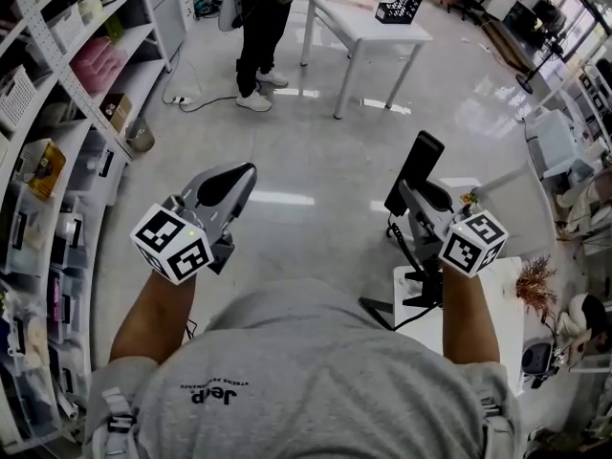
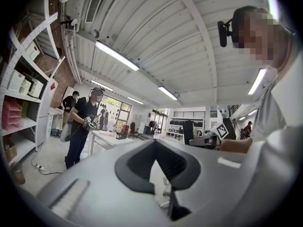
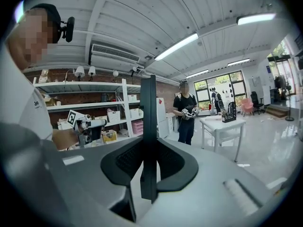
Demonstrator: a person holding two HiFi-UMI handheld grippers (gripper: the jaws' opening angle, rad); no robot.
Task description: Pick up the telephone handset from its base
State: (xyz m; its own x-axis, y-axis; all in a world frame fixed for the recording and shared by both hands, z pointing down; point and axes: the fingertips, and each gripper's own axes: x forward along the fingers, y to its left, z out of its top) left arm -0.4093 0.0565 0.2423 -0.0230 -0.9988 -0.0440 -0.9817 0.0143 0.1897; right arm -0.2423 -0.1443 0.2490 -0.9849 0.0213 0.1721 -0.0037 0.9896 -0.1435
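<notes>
**Desk:** What have the tools got?

**Me:** My right gripper (image 3: pixel 148 148) is clamped on the handset (image 1: pixel 417 165), a flat black slab. It's caught near its lower end, edge-on between the pads. My left gripper (image 2: pixel 155 142) is closed with nothing in it.

**Desk:** How does the handset lie?

**Me:** Its long axis runs up and away from the jaws, close to upright with a slight lean. It's in the air over the floor, touching nothing but the pads. The right hand has it, and the left is level with it but well apart on the other side of me.

**Desk:** And the base?

**Me:** I can't name it for sure. A black stand (image 1: pixel 413 301) sits on the white table (image 1: pixel 507 295) just under my right forearm, and that may be it. If so, the handset is above and ahead of it. I'd judge the lift done.

**Desk:** Any containers nearby?

**Me:** Shelves (image 1: pixel 57 132) on my left hold boxes and a pink bin (image 1: pixel 94 62), contents too small to read. A black rack (image 1: pixel 400 6) stands on the far table (image 1: pixel 368 27). I can't tell what's in it.
</notes>
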